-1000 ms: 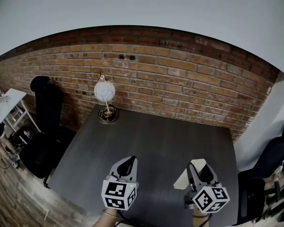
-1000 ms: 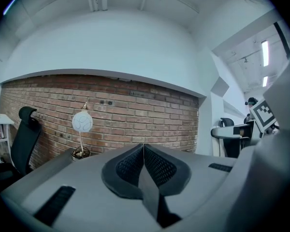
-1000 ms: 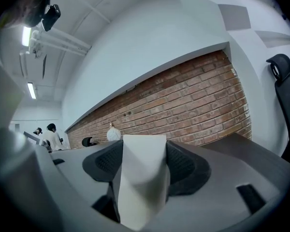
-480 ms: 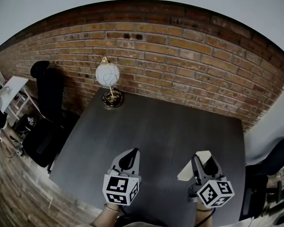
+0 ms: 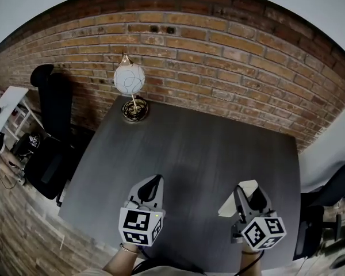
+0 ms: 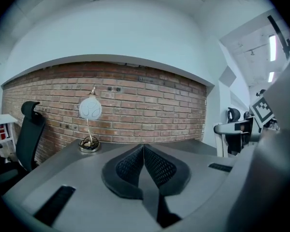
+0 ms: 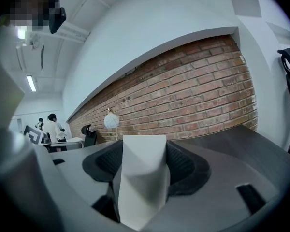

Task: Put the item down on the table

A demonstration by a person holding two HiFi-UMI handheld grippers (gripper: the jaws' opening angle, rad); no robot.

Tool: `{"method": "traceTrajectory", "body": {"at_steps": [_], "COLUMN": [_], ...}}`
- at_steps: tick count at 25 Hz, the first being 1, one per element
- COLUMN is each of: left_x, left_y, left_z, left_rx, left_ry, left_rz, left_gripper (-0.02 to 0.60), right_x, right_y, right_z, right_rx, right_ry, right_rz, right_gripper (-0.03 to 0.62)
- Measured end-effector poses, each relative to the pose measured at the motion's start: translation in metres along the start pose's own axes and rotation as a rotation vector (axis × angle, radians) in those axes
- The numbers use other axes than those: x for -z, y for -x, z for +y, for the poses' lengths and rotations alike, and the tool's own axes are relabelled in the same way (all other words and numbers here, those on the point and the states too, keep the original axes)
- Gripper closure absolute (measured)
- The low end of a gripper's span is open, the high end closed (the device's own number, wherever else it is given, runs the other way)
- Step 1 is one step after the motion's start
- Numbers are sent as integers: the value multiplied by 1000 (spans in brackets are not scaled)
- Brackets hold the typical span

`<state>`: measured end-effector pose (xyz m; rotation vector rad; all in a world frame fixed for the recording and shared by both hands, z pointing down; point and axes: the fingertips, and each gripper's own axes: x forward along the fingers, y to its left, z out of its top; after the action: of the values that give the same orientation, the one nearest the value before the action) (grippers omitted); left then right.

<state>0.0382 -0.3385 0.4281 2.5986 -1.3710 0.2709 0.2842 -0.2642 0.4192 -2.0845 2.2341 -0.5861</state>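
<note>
We count two grippers, one white folded item and one table. Our left gripper (image 5: pixel 153 184) has its jaws pressed together on nothing. Our right gripper (image 5: pixel 248 194) clamps the white folded item (image 7: pixel 141 170) over the near right of the table (image 5: pixel 190 148). One globe ornament (image 5: pixel 129 78) stands far left. One black chair (image 5: pixel 53 105) sits left of the table, and a second chair (image 5: pixel 332 193) sits right.

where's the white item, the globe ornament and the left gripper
white item (image 7: pixel 141 178), right gripper view, on its front face between the jaws
globe ornament (image 5: pixel 129 78), head view, on the white ball
left gripper (image 5: pixel 154 181), head view, at the tips of its shut jaws
</note>
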Motion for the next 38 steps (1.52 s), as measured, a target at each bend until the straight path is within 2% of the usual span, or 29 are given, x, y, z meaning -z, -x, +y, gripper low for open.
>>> {"method": "traceTrajectory", "body": {"at_steps": [4,12,27,38], "left_x": [15,42,90,100], "left_y": [2,7,22,27], "left_z": [4,2,-4,0], "left_rx": [-4,-17,-51,-94], "left_ry": [10,32,48,63], "left_rz": [28,60,132,143], "left_gripper": [561,561,561,561], "right_x": [19,49,96,138], "right_y": [-1,-7,-45,-44], "right_z": [-5,-8,12,30], "right_rx": [-20,-115,-433,-656], "right_ry": [43,199,544,743], "right_rz": [42,146,304,503], "right_gripper": [298,298,298,298]}}
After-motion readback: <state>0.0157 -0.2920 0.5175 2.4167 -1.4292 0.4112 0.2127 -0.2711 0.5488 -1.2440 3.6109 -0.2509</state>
